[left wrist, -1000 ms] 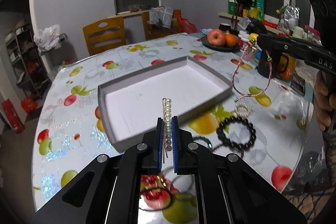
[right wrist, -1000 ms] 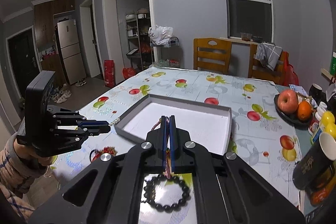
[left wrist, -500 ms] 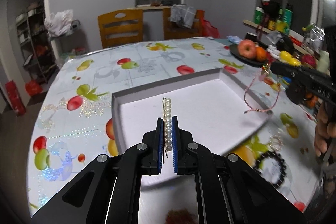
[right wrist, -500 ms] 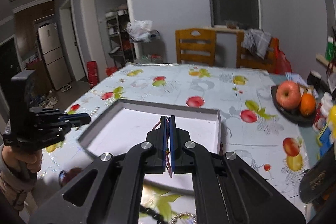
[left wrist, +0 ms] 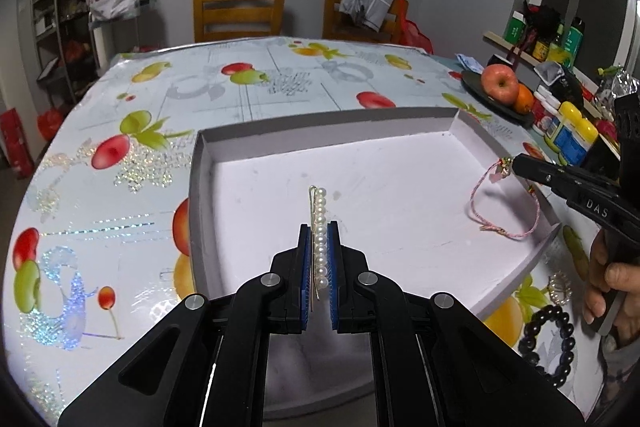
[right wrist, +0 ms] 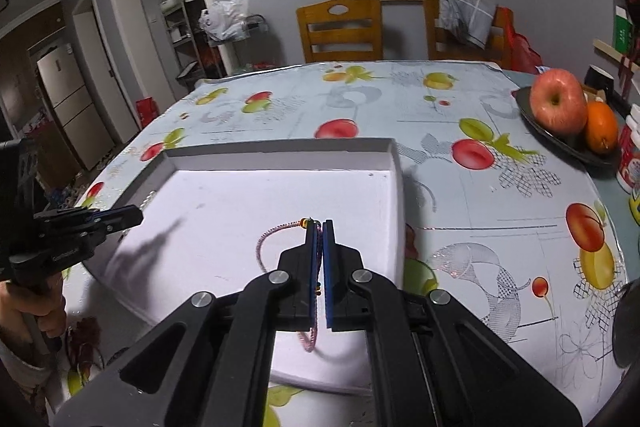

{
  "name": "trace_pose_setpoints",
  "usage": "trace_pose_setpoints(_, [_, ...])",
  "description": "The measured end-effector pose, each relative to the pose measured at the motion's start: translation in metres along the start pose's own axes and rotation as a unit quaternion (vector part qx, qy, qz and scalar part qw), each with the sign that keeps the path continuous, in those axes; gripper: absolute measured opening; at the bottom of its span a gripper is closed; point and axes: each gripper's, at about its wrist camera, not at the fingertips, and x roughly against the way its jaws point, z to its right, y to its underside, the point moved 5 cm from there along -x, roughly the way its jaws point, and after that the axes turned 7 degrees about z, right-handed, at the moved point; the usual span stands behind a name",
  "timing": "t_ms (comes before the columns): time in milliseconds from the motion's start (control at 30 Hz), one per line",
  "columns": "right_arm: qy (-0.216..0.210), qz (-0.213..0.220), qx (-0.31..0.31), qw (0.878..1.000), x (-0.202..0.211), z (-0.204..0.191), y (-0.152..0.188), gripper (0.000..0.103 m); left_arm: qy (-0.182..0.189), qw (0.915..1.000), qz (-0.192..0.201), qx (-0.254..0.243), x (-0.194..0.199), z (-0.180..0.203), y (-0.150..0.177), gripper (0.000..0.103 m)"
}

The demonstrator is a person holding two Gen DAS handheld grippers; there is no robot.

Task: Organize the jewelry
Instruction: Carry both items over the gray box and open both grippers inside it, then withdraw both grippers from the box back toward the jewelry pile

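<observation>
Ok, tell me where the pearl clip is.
In the left wrist view the pearl clip is pinched in the left gripper, held over the near-left part of the white tray.

— What couldn't you see from where I had you watching?

— The near edge of the white tray [left wrist: 516,269] sat behind my left gripper [left wrist: 319,239], whose body covered it. The pearl hairpin [left wrist: 319,235] ran down between the pads, so its lower end was lost to me.

— And on the right?

— My right gripper [right wrist: 319,243] hid the middle of the pink string bracelet [right wrist: 272,239]; only loops showed above and below. The black bead bracelet [left wrist: 548,343] was blocked on its right side by my hand. Something reddish [right wrist: 86,339] lay under my left hand, too blurred to name.
</observation>
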Motion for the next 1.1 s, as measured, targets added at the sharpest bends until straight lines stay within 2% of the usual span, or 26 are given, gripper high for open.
trace_pose_setpoints(167, [0.010,-0.002,0.004,1.000,-0.004,0.004,0.006,0.003,0.006,0.9999,0.003,0.008,-0.001,-0.003,0.001,0.009])
trace_pose_setpoints(233, [0.009,-0.001,0.000,1.000,-0.006,0.006,0.006,0.003,0.005,0.9999,0.006,0.010,-0.001,-0.004,0.000,0.015])
trace_pose_setpoints(267, [0.007,-0.001,-0.003,1.000,-0.006,0.007,0.006,0.003,0.004,0.9999,0.008,0.012,0.000,-0.005,0.000,0.026])
trace_pose_setpoints(333, [0.005,0.004,-0.007,1.000,-0.003,0.008,0.005,0.004,0.003,0.9998,0.013,0.016,0.002,-0.006,-0.001,0.032])
trace_pose_setpoints(367, [0.004,0.006,-0.007,1.000,-0.002,0.009,0.004,0.009,0.002,0.9998,0.015,0.015,0.003,-0.006,-0.001,0.034])
trace_pose_setpoints(400, [0.003,0.008,-0.009,1.000,-0.001,0.009,0.003,0.018,0.001,0.9998,0.016,0.015,0.003,-0.007,-0.001,0.042])
trace_pose_setpoints(467, [0.000,0.015,-0.014,1.000,0.004,0.010,0.002,0.028,0.000,0.9996,0.023,0.014,0.006,-0.006,-0.002,0.054])
trace_pose_setpoints(567, [-0.002,0.023,-0.018,1.000,0.012,0.012,-0.001,0.031,-0.004,0.9994,0.034,0.008,0.013,-0.006,-0.005,0.064])
trace_pose_setpoints(633, [-0.002,0.026,-0.020,0.999,0.018,0.014,-0.003,0.041,-0.003,0.9991,0.041,0.008,0.018,-0.006,-0.007,0.071])
trace_pose_setpoints(700, [0.000,0.035,-0.021,0.999,0.027,0.016,-0.005,0.062,-0.003,0.9989,0.046,0.007,0.023,-0.005,-0.010,0.079])
trace_pose_setpoints(867, [0.007,0.051,-0.025,0.998,0.045,0.024,-0.007,0.068,-0.014,0.9984,0.055,-0.002,0.035,-0.003,-0.012,0.086])
trace_pose_setpoints(967, [0.013,0.055,-0.027,0.998,0.053,0.029,-0.005,0.077,-0.015,0.9980,0.061,-0.005,0.044,-0.002,-0.011,0.090])
trace_pose_setpoints(1100, [0.016,0.057,-0.023,0.998,0.064,0.032,0.002,0.084,-0.014,0.9978,0.064,-0.009,0.056,-0.002,-0.005,0.091])
